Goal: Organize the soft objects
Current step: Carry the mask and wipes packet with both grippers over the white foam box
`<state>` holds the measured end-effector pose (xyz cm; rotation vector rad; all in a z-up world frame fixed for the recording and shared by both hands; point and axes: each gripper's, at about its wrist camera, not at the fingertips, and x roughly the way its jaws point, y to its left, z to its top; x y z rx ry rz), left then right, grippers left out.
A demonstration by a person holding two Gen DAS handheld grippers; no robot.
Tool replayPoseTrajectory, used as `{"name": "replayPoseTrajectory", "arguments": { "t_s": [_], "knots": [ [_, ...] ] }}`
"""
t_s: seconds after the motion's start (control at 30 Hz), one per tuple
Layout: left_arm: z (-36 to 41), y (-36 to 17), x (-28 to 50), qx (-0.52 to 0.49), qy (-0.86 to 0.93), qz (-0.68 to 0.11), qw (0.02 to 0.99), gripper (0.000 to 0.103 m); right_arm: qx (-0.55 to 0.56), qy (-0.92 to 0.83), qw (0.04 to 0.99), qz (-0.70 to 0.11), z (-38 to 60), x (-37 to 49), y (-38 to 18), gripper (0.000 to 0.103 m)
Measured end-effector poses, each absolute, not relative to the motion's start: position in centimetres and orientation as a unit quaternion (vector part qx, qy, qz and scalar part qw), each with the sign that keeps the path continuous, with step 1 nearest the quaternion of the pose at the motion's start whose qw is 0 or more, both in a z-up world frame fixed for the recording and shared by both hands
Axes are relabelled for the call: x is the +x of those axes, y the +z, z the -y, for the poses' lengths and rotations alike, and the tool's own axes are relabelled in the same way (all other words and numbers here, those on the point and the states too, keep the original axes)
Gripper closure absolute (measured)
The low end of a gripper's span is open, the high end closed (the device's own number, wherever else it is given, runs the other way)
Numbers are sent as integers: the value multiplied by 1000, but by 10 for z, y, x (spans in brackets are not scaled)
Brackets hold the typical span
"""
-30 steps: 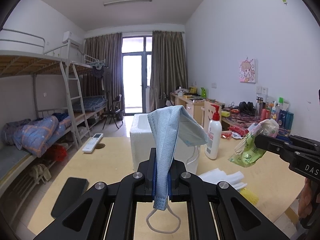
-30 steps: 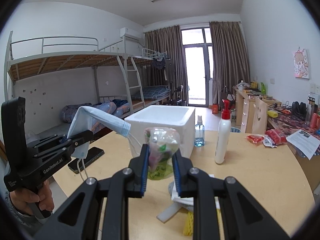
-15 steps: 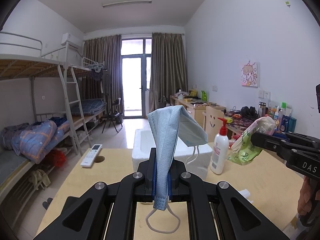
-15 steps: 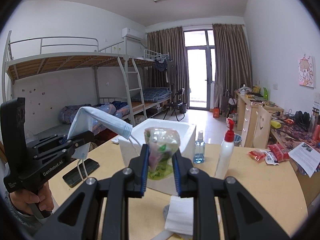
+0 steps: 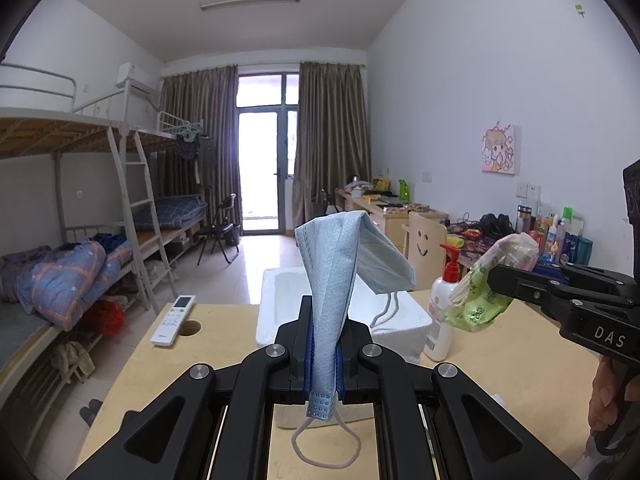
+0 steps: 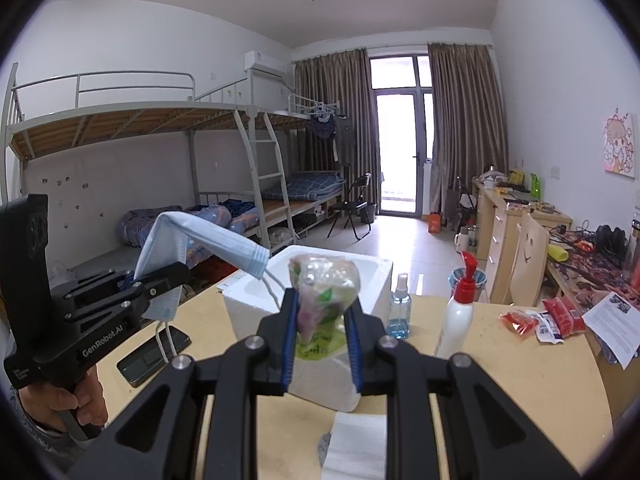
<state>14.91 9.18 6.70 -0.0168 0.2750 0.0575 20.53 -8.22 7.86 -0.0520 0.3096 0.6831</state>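
My left gripper [image 5: 323,354] is shut on a light blue face mask [image 5: 336,280] that stands up and folds over, its ear loop hanging below. It also shows in the right wrist view [image 6: 188,240], held by the left gripper [image 6: 160,276]. My right gripper [image 6: 322,320] is shut on a clear and green plastic bag [image 6: 324,300] of soft items; the bag also shows in the left wrist view [image 5: 488,284]. Both are held above the table, in front of an open white foam box [image 5: 280,304] [image 6: 376,272].
On the wooden table [image 6: 520,380] stand a white pump bottle with a red top [image 6: 460,312], a blue spray bottle [image 6: 400,312], red snack packets [image 6: 540,320], a black phone [image 6: 154,354], a remote [image 5: 174,320] and white tissue [image 6: 354,444]. Bunk beds stand left, desks right.
Both grippers have risen and drawn back a little, so the box and bottles sit lower and farther in view. Both grips are unchanged.
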Motion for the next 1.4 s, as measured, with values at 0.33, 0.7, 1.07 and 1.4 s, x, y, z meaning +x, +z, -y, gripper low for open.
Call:
{"name": "replayPoseTrajectory", "arguments": {
  "t_s": [0.33, 0.7, 1.07, 1.4],
  "knots": [
    [-98, 78, 183, -14, 23, -143, 989, 95, -33, 346, 925, -154, 66, 226, 95, 77],
    [-107, 80, 217, -18, 24, -156, 987, 95, -41, 348, 922, -164, 52, 246, 95, 77],
    [-109, 83, 248, -13, 27, -166, 986, 94, -39, 349, 922, -162, 44, 264, 93, 77],
    [-111, 85, 271, -17, 27, -181, 983, 94, -31, 354, 919, -170, 38, 286, 96, 77]
  ]
}}
